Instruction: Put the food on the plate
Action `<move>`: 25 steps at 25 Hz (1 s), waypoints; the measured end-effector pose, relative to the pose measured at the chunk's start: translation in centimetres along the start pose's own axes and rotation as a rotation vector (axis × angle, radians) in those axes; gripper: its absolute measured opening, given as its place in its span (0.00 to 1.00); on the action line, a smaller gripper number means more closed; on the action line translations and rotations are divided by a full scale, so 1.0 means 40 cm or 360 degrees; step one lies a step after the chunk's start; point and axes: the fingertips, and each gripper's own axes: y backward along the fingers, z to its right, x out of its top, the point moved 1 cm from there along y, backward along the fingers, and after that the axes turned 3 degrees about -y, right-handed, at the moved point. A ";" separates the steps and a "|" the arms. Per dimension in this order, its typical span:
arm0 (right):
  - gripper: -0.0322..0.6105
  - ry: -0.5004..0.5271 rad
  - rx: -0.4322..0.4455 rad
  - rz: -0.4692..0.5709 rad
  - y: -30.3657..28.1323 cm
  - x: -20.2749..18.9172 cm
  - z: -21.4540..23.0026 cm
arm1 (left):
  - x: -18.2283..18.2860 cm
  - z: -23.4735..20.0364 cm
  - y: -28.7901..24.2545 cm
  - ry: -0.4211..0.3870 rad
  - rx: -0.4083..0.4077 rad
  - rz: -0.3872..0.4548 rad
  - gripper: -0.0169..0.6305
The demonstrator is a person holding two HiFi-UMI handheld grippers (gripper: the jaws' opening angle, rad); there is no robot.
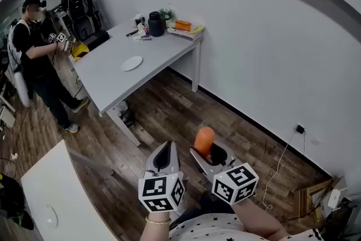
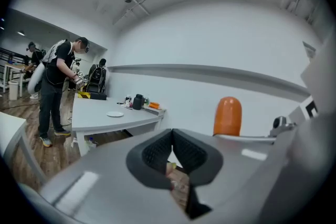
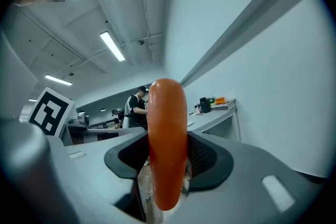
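An orange sausage-shaped piece of food [image 1: 204, 141] [image 3: 167, 139] stands upright between the pads of my right gripper [image 1: 207, 156] [image 3: 167, 165], which is shut on it. Its top also shows in the left gripper view [image 2: 227, 116]. My left gripper [image 1: 163, 158] [image 2: 171, 152] is beside it on the left, shut with nothing in it. Both are held low over the wooden floor, well away from the grey table [image 1: 107, 73]. A small white plate [image 1: 131, 63] [image 2: 115, 114] lies on that table, with nothing on it.
A person in black [image 1: 36, 59] stands at the table's far left end, holding another pair of grippers. A black jug [image 1: 156, 24] and an orange item on books [image 1: 183, 25] sit at the table's far end. A second white table [image 1: 51, 200] is at lower left. A wall socket with a cable [image 1: 299, 129] is at right.
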 end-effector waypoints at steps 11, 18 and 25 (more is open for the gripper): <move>0.38 0.0090 0.0206 -0.0059 -0.309 0.129 0.209 | 0.072 -0.101 -0.343 -0.0012 0.0180 0.0031 0.04; 0.38 0.0201 0.0384 -0.0079 -0.520 0.254 0.307 | 0.176 -0.195 -0.532 0.0056 0.0365 0.0152 0.04; 0.38 0.0176 0.0532 -0.0152 -0.688 0.279 0.388 | 0.196 -0.275 -0.658 0.0086 0.0545 0.0153 0.04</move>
